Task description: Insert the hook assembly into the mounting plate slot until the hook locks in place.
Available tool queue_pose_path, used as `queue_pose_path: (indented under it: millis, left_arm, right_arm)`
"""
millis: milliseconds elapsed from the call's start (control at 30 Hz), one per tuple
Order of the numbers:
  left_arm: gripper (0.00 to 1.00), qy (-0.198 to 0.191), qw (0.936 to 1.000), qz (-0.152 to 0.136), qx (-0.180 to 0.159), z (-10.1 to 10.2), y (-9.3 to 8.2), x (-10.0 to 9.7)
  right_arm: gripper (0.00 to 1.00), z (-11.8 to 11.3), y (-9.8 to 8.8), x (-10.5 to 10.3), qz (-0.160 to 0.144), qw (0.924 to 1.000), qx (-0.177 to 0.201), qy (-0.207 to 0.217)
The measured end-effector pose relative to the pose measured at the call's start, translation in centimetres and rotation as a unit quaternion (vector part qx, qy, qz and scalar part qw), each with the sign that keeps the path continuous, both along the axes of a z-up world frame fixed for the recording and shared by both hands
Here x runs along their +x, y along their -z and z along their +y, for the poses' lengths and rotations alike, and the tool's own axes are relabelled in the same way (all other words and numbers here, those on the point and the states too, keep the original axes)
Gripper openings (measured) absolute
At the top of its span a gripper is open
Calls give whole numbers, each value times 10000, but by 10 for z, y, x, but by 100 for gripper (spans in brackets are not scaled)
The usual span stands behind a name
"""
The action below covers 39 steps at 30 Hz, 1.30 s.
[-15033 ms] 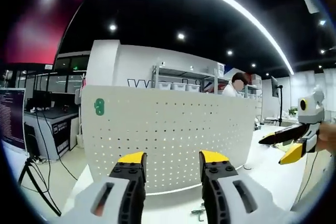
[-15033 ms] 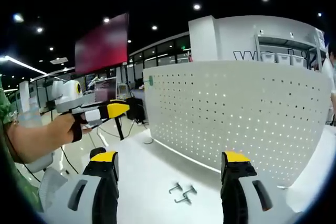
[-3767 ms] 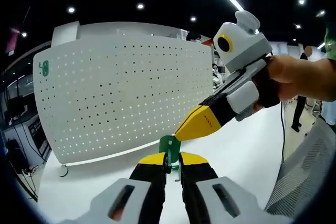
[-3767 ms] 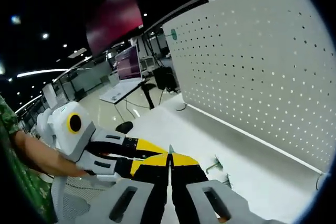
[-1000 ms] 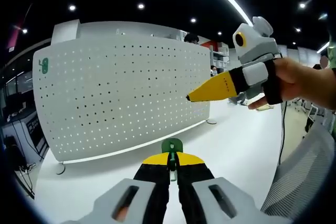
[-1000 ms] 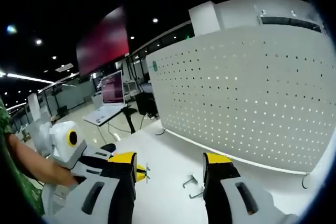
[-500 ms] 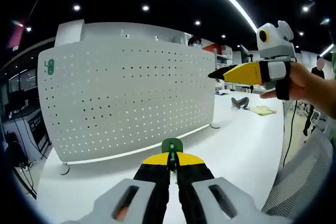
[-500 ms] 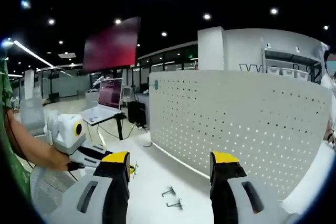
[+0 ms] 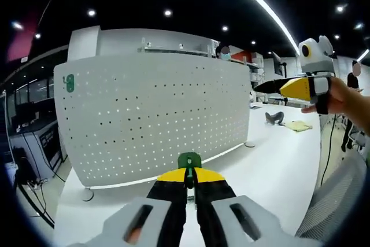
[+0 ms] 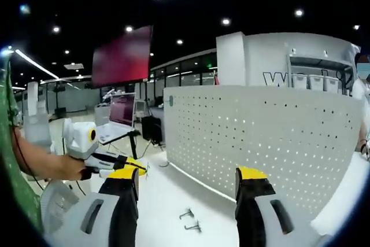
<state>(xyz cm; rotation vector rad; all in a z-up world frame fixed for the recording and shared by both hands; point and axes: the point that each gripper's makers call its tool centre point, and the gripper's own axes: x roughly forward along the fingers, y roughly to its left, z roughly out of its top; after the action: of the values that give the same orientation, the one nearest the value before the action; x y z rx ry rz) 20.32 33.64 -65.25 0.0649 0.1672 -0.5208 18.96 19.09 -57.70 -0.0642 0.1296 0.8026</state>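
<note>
While the left gripper pinches the green hook assembly between jaws drawn nearly together, the white perforated mounting plate stands upright on the bench well beyond it, so the insertion has not yet begun. In the left gripper view the hook's rounded green head sticks up just above the yellow jaw tips, roughly facing the lower middle of the plate. A small green hook already on the plate sits near the plate's upper left corner. The right gripper holds nothing, its jaws standing wide apart, and it is raised to the plate's right side in the left gripper view. In the right gripper view a few loose metal hooks lie on the bench in front of the plate's base.

From here the main risk, as I judge it, is misalignment: the plate's holes are small and closely spaced, and the hook is gripped by only a thin part, so a tilted approach could make its prongs strike solid metal and twist the hook in the jaws or knock it free. Pushing hard against the free-standing plate could also shove or tip it, since nothing braces it. Whether the hook's prongs point squarely at the plate cannot be told, because the jaws hide them.
</note>
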Motion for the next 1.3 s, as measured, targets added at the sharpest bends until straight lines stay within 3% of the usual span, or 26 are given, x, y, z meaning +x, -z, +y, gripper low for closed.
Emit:
queue_pose_path:
  millis: [133,300,567,1300]
  left_arm:
    - [3,-220,9997,-135,15,21,-16,13]
    - [3,-581,9974,-437,31,51,-48,37]
    - [3,-917,9923,-830,65,80,-90,68]
    - [3,-1497,9775,-1480,-105,115,-152,129]
  right_arm:
    - [73,-3,-6,0,-3,10000,30,-7]
    - [76,-2,-13,2,-24,10000,85,-31]
    - [77,0,-19,3,-56,9999,61,-63]
    - [76,-4,-24,14,-53,10000,61,44]
